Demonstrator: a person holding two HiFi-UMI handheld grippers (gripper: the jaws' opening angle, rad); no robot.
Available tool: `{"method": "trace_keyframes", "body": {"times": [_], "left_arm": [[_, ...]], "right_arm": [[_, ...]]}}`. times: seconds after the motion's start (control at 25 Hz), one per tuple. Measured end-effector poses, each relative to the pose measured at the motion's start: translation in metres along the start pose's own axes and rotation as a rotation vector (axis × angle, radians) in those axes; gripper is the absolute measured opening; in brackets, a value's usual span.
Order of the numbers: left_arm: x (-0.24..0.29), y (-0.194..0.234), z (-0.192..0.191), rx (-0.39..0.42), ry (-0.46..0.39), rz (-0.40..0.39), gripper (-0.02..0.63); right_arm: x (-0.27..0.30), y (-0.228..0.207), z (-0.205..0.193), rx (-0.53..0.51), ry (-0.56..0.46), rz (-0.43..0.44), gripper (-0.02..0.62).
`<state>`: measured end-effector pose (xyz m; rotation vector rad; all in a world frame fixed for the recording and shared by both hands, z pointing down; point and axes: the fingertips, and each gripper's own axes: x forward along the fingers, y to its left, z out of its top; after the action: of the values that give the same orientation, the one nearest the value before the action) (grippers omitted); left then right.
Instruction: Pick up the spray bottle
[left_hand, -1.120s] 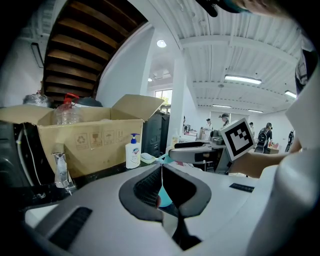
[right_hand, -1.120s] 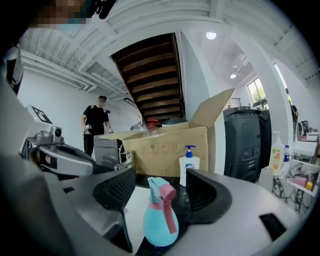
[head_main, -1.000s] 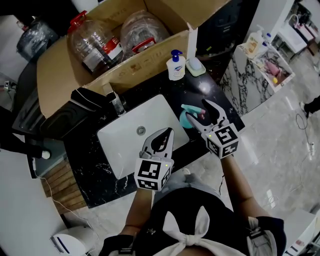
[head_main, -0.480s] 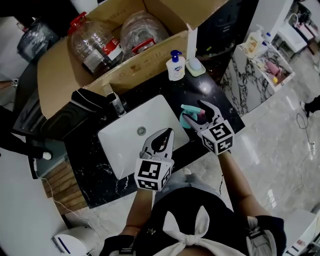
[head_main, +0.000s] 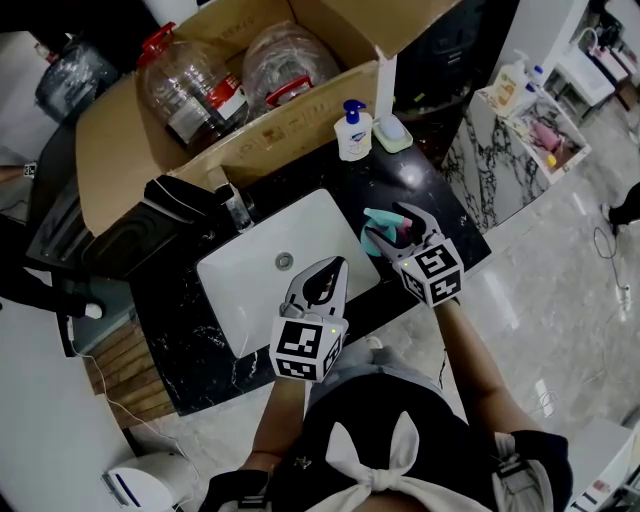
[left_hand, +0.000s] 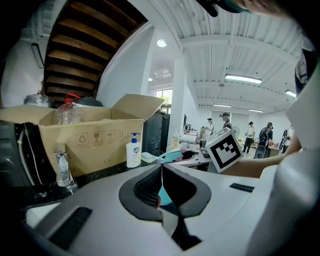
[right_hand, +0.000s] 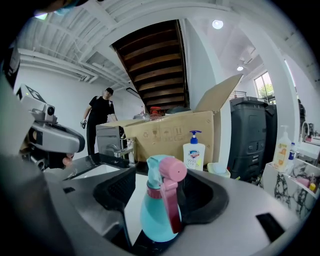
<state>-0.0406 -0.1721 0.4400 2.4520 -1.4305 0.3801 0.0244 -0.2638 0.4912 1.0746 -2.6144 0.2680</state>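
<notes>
A teal spray bottle (head_main: 371, 236) with a pink trigger head stands upright on the black counter, right of the sink. My right gripper (head_main: 392, 232) is open, one jaw on each side of the bottle. In the right gripper view the spray bottle (right_hand: 159, 210) fills the gap between the pads (right_hand: 120, 187) of the right gripper (right_hand: 160, 176), close to both. My left gripper (head_main: 328, 268) hovers over the sink's front edge, shut and empty. In the left gripper view the left gripper (left_hand: 161, 167) has its jaws meeting, and the bottle (left_hand: 172, 156) shows beyond.
The white sink basin (head_main: 250, 285) is set in the black counter, with a chrome faucet (head_main: 232, 208) behind it. A soap pump bottle (head_main: 352, 130) and a green soap dish (head_main: 392, 133) stand at the back right. A cardboard box (head_main: 140, 150) holds big plastic jugs.
My right gripper has moved a little left and forward, so the spray bottle now sits deeper between its jaws. The left gripper has stayed put.
</notes>
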Motion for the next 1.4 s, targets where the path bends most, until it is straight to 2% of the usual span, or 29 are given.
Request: {"method": "trace_keyframes", "body": {"times": [1.4], "left_arm": [[0.001, 0.005, -0.006, -0.006, 0.008, 0.000, 0.028]], "right_arm": [[0.006, 0.002, -0.017, -0.027, 0.047, -0.014, 0.176]]}}
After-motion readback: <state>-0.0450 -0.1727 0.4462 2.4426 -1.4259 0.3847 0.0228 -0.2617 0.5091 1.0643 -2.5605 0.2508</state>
